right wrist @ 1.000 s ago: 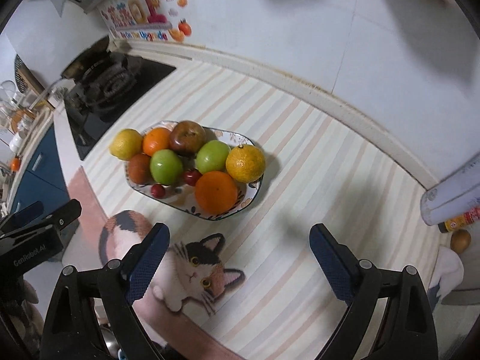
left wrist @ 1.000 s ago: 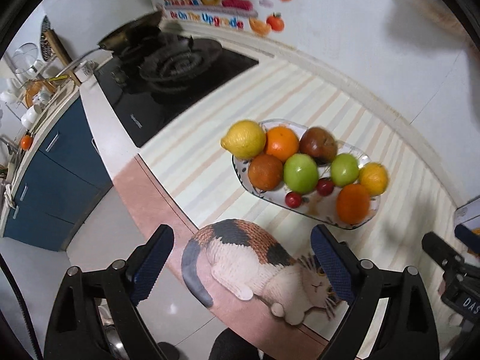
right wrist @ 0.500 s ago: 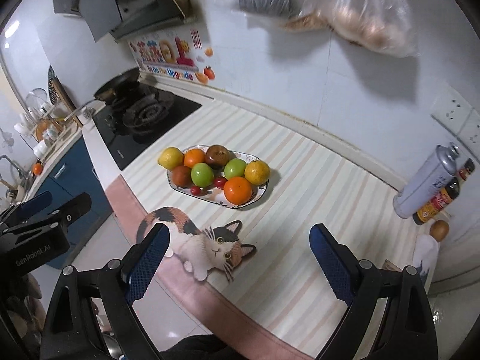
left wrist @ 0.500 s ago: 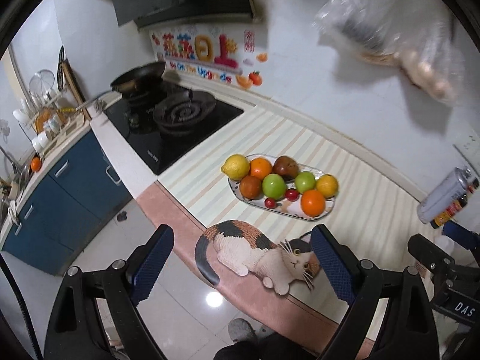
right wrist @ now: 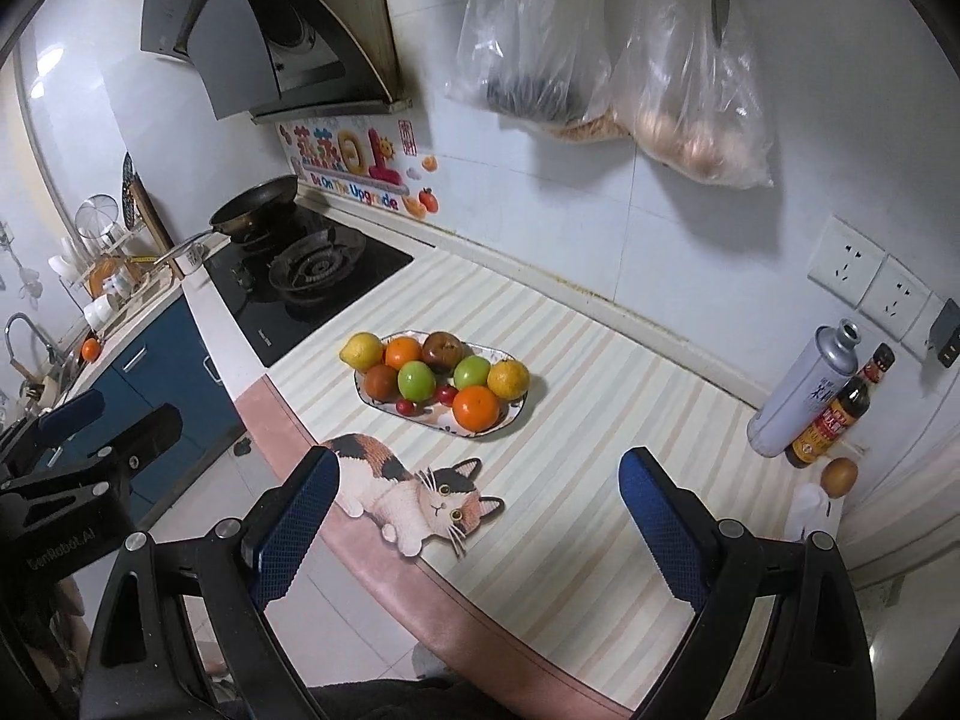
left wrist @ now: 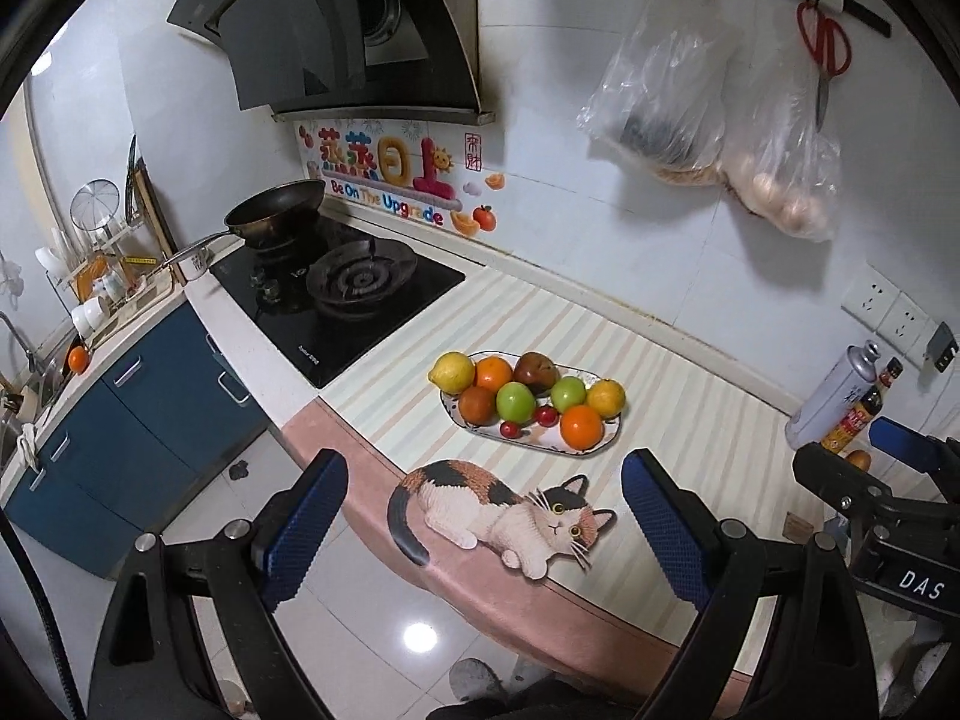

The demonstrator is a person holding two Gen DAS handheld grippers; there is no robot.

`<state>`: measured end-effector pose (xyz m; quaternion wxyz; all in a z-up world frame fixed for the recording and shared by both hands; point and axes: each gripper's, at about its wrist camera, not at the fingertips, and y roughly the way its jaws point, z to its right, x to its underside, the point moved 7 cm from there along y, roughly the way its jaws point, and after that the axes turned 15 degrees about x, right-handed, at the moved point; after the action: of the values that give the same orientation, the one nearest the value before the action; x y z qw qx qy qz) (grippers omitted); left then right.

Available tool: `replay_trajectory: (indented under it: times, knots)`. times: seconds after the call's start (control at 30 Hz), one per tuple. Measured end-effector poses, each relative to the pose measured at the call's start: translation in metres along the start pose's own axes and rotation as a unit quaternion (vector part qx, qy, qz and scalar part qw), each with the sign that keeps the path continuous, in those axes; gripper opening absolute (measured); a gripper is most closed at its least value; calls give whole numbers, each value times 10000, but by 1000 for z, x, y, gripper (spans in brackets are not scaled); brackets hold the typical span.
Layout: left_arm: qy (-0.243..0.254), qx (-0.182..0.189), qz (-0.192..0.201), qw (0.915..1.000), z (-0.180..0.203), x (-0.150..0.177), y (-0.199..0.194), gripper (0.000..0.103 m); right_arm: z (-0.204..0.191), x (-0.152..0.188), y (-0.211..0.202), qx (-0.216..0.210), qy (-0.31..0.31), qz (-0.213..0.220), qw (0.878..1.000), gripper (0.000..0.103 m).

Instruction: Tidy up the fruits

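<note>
The table (left wrist: 672, 420), covered in a pale striped sheet with a pink band along its curved near edge, is the biggest thing here. To its left a black stove (left wrist: 342, 294) is set flush into the top, with a dark frying pan (left wrist: 276, 216) on the far burner. Most of the striped surface is bare: a broad open stretch lies to the right of the plate and another between the plate and the near edge, broken only by a flat cat picture (left wrist: 504, 510) that overlaps the pink band.

Two clear plastic bags (left wrist: 708, 114) hang on the wall above the table; one holds something dark, the other pale round things that I cannot identify. Red scissors (left wrist: 825, 54) hang beside them.

The oval patterned plate (left wrist: 606, 441) sits near the middle of the table, closer to the stove side, well back from the edge. It holds all the fruit in a tight heap: a lemon (left wrist: 451, 372) at the left end, an orange (left wrist: 581, 426) at the near right, a yellow-orange fruit (left wrist: 606, 397) at the right end, two green apples (left wrist: 515, 402), a dark reddish fruit (left wrist: 535, 369) at the back, further orange ones, and two small red fruits (left wrist: 511, 429) at the near rim.

At the far right corner a silver can (right wrist: 804, 390) and a dark sauce bottle (right wrist: 831, 420) stand touching, with a small brown round thing (right wrist: 839, 476) just beside them.

The left gripper (left wrist: 483, 531) is spread wide and holds nothing, over the table's near edge. The right gripper (right wrist: 477, 528) is likewise wide and bare, above the cat picture and open table.
</note>
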<state>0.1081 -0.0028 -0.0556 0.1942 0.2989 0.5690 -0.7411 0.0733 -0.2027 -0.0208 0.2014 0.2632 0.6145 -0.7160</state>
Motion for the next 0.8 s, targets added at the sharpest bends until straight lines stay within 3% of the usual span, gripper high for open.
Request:
replay_trajectory:
  times: [0.33,0.4,0.5,0.57,0.8]
  knots:
    - [-26,89,4,10000,9,2,-4,94,4,0,-3,-63,27,-4,10000,97]
    - [-41,75,5,10000,9,0,-2,94,5,-1,3,-47,36,9,10000,101]
    - [-79,54,-9,10000,6,-3,5,94,6,-3,13,-45,56,-23,10000,101]
    - [-89,2,-45,9999,3,-6,13,101,7,-5,22,7,59,-26,10000,101]
    - [-109,-184,-161,9996,-7,-16,45,101,7,-14,68,107,113,-209,9997,102]
